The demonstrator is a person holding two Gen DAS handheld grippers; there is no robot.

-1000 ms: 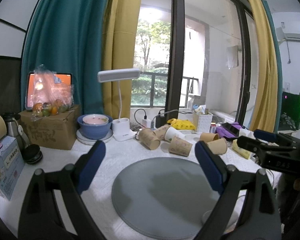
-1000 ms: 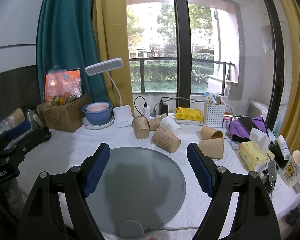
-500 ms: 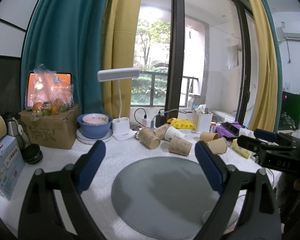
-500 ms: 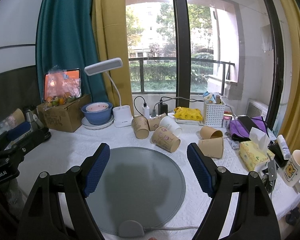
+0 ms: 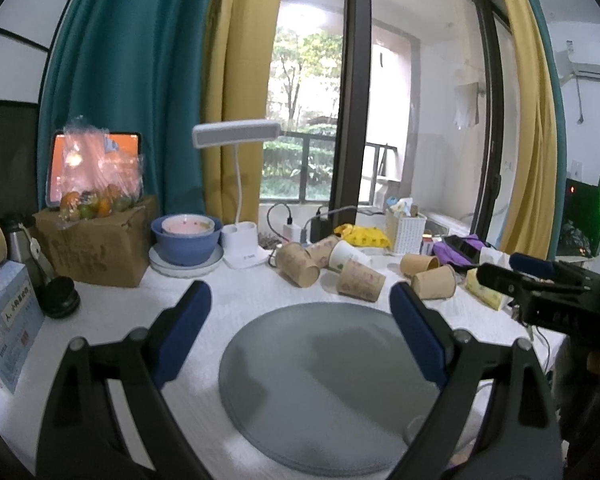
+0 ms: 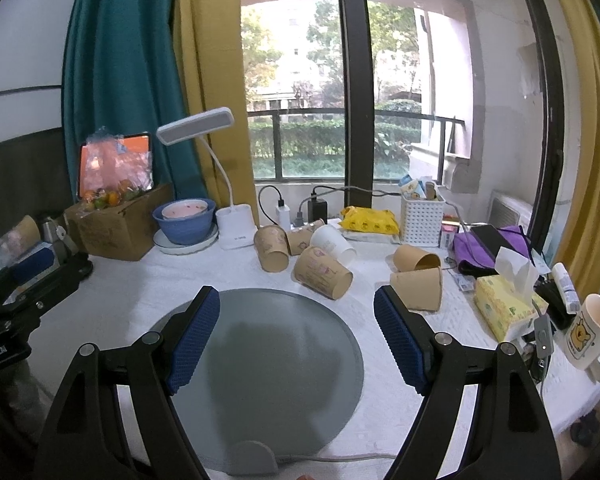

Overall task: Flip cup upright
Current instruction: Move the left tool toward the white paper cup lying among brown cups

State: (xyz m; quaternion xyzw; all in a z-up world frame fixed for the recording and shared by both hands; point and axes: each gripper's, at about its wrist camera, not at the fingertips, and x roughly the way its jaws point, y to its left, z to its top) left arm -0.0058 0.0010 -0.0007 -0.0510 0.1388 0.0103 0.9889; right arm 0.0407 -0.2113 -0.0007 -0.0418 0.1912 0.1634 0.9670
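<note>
Several paper cups lie on their sides on the white tablecloth beyond a round grey mat (image 6: 260,360). The nearest printed brown cup (image 6: 322,272) lies just past the mat's far edge; it also shows in the left wrist view (image 5: 360,280). Two plain brown cups (image 6: 418,288) lie to the right, and a white cup (image 6: 336,246) and more brown cups (image 6: 272,248) lie behind. My right gripper (image 6: 298,338) is open and empty above the mat. My left gripper (image 5: 300,338) is open and empty above the mat (image 5: 324,392), with the right gripper's body (image 5: 540,292) at its right.
At the back stand a white desk lamp (image 6: 236,232), a blue bowl on plates (image 6: 184,226), a cardboard box with fruit (image 6: 120,224), a white basket (image 6: 422,220) and chargers. A yellow tissue pack (image 6: 504,304) and a bear mug (image 6: 590,332) sit at the right.
</note>
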